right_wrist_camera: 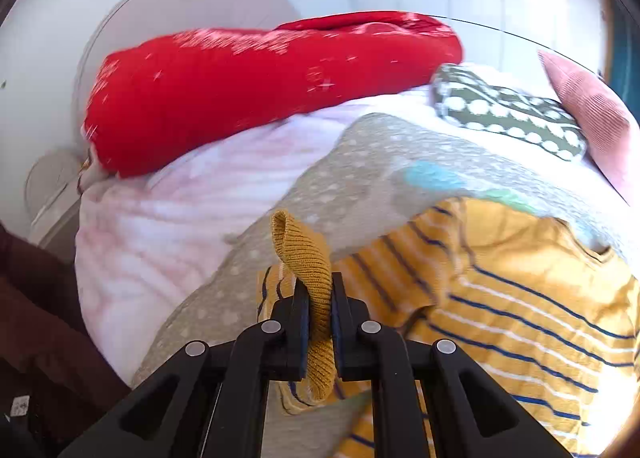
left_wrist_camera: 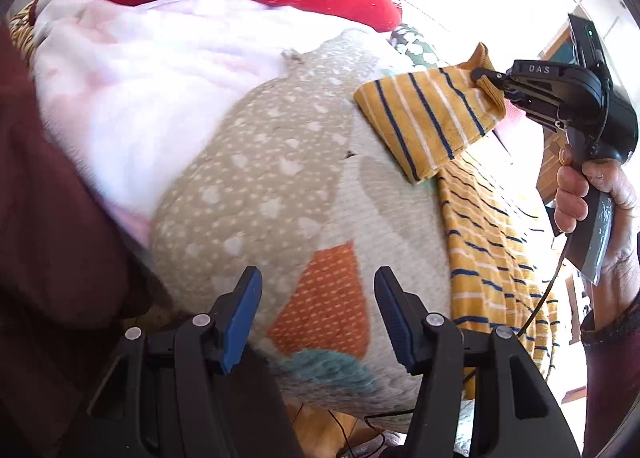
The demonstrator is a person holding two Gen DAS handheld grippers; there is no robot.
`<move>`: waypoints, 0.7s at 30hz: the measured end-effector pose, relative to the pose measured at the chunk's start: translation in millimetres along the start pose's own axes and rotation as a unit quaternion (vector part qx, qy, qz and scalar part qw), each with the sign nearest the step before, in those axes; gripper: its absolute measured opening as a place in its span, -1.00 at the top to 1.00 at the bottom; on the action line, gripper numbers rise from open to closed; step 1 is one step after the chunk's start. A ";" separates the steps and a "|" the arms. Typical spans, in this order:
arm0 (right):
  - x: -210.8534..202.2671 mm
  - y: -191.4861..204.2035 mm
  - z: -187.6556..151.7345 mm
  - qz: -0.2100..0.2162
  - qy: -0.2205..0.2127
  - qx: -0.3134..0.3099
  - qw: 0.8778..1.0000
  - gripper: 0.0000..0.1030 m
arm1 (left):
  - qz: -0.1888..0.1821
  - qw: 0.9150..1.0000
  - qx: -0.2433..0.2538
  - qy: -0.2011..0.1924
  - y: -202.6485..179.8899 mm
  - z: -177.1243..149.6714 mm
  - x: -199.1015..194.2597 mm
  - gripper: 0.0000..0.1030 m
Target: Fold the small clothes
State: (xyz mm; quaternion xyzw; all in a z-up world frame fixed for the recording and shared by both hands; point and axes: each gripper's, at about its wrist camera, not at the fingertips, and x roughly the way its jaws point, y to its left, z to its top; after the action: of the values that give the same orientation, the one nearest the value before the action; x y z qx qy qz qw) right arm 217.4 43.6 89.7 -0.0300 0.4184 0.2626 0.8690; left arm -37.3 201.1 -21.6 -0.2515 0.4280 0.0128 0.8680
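1. Right gripper [right_wrist_camera: 320,312] is clamped tight on the mustard ribbed cuff [right_wrist_camera: 308,258] of the striped top [right_wrist_camera: 520,318]. In the right wrist view the cuff sticks up out of the pinch toward 12 o'clock, with a bit more hanging below toward 6.
2. From the left wrist view you can see that same right gripper [left_wrist_camera: 486,78] out at 2 o'clock, held by a hand [left_wrist_camera: 592,198] in a dark maroon sleeve [left_wrist_camera: 608,358]. The sleeve of the top [left_wrist_camera: 424,118] is lifted off the bed and stretches from the pinch down toward 8 o'clock.
3. Left gripper [left_wrist_camera: 318,318] sits at 6 o'clock in its own view, blue pads roughly half apart, nothing between them. It's just over the blanket.
4. Rest of the top lies flat on the bed, at 4 o'clock in both views: yellow with navy and white stripes.
5. Surface is a bed. Directly under everything is a knit blanket [left_wrist_camera: 256,178], beige with white dots plus an orange patch and a teal one near 6 o'clock.
6. Under that, toward 10 o'clock, is a pale pink fluffy cover [left_wrist_camera: 140,90].
7. At 12 o'clock there's a big red pillow [right_wrist_camera: 260,90] with little white marks.
8. At 2 o'clock in the right view: a green cushion [right_wrist_camera: 508,114] with white dots, and a pink ribbed cushion [right_wrist_camera: 592,118] beside it.
9. Behind the bed are a white rounded headboard [right_wrist_camera: 192,2] and a white wall. It's very bright at upper right, pretty washed out.
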 end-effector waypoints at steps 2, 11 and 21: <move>-20.9 -46.1 6.2 -0.025 -0.016 0.042 0.999 0.81 | -0.018 1.000 0.017 0.004 -19.2 11.0 6.7 -0.23; -89.4 -229.0 -17.0 -0.142 -0.055 0.187 0.971 0.81 | -0.080 0.993 0.084 0.032 -123.1 87.5 67.4 -0.29; -90.1 -328.6 -68.1 -0.100 -0.048 0.308 0.945 0.81 | -0.176 0.966 0.076 0.174 -215.6 131.6 200.4 -0.29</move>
State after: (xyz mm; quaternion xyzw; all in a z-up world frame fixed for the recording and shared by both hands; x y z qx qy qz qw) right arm 281.0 -296.4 57.4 0.2098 0.4319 0.0340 0.8765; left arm 237.7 33.0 -13.3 -0.2540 0.5208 -0.2167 0.7857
